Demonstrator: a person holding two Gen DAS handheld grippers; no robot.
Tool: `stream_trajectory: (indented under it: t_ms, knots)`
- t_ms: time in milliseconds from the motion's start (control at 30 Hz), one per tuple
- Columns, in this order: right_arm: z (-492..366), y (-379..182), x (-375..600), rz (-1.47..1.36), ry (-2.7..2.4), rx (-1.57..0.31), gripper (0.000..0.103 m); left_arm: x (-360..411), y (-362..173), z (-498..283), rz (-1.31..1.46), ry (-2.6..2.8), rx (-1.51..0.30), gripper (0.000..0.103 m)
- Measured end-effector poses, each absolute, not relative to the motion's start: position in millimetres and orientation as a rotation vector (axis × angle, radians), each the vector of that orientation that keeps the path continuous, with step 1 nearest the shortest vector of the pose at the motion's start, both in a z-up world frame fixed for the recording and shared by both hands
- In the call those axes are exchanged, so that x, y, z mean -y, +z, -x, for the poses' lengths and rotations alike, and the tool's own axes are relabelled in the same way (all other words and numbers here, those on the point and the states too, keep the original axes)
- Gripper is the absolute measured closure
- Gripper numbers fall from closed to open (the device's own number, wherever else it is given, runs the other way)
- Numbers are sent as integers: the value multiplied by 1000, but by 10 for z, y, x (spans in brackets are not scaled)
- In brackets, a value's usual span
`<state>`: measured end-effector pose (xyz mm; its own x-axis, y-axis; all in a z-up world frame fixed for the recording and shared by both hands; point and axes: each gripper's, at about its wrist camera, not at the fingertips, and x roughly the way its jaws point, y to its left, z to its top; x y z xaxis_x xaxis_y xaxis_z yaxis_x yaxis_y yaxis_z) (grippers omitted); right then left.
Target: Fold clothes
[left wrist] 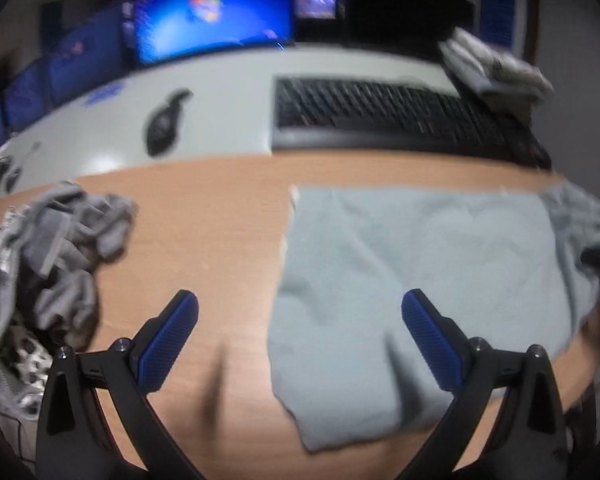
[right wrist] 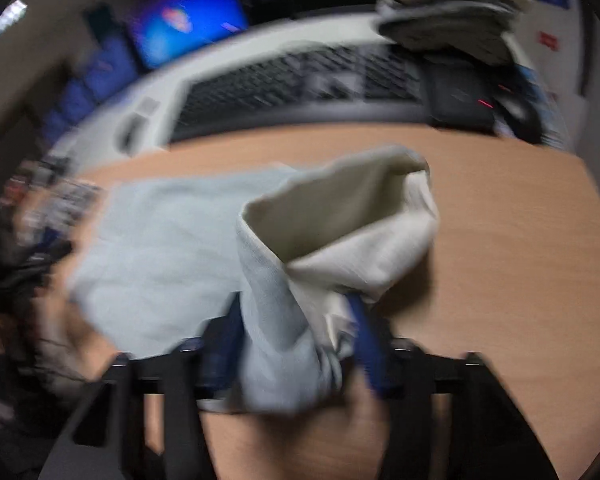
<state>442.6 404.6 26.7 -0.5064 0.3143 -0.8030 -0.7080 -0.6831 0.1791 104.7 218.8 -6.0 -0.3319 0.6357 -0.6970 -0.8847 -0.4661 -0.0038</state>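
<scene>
A pale grey-blue garment [left wrist: 420, 280] lies spread flat on the wooden table [left wrist: 204, 248]. My left gripper [left wrist: 300, 312] is open and empty, hovering over the garment's left edge. In the right wrist view the same garment [right wrist: 160, 248] has its right side lifted and bunched. My right gripper [right wrist: 296, 320] is shut on that lifted fold, whose paler inside [right wrist: 340, 216] faces up. The right wrist view is blurred by motion.
A pile of crumpled grey and patterned clothes [left wrist: 56, 256] lies at the table's left. A black keyboard [left wrist: 400, 116], a mouse [left wrist: 164, 124] and a lit monitor [left wrist: 212, 20] stand behind on a white desk. Folded clothes [right wrist: 448, 12] are stacked at the back right.
</scene>
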Motion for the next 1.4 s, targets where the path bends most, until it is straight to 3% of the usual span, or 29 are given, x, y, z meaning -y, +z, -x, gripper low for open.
stream_trajectory:
  t_ms: [167, 333, 567, 667, 733, 833, 867, 900, 933, 1033, 1100, 1333, 1400]
  knots:
    - [-4427, 85, -3960, 1078, 2064, -569, 36, -2231, -308, -1135, 784, 1950, -558, 1]
    - [-4707, 143, -3915, 955, 2007, -659, 36, -2233, -410, -1146, 808, 1909, -548, 1]
    - [-5562, -36, -3972, 667, 2029, -1260, 34, -2241, -435, -1139, 819, 1896, -525, 0]
    - [-5498, -10, -3952, 693, 2031, -1194, 25, -2272, -431, -1137, 826, 1893, -521, 0]
    - [-5387, -8, -3965, 685, 2058, -1159, 11, -2285, -424, -1172, 810, 1902, -536, 0]
    - [-5203, 0, -3985, 705, 2091, -1079, 11, -2301, -418, -1202, 788, 1911, -551, 0]
    - [-5155, -3, -3992, 725, 2102, -1063, 13, -2301, -422, -1196, 789, 1910, -547, 0]
    - [-5127, -41, -4013, 734, 2118, -1095, 43, -2300, -425, -1185, 792, 1906, -540, 0]
    - [-5098, -79, -4034, 744, 2135, -1127, 79, -2295, -429, -1165, 800, 1899, -528, 0]
    - [-5109, -147, -4068, 701, 2179, -1206, 80, -2275, -444, -1092, 836, 1878, -487, 0]
    - [-5082, -36, -4078, 687, 2191, -1141, 80, -2255, -425, -1095, 831, 1876, -476, 0]
    - [-4222, 781, -3789, 790, 2447, -712, 80, -2165, -237, -1089, 782, 1879, -458, 1]
    - [-3755, 810, -3593, 874, 2549, -670, 80, -2073, -123, -998, 756, 1924, -435, 1]
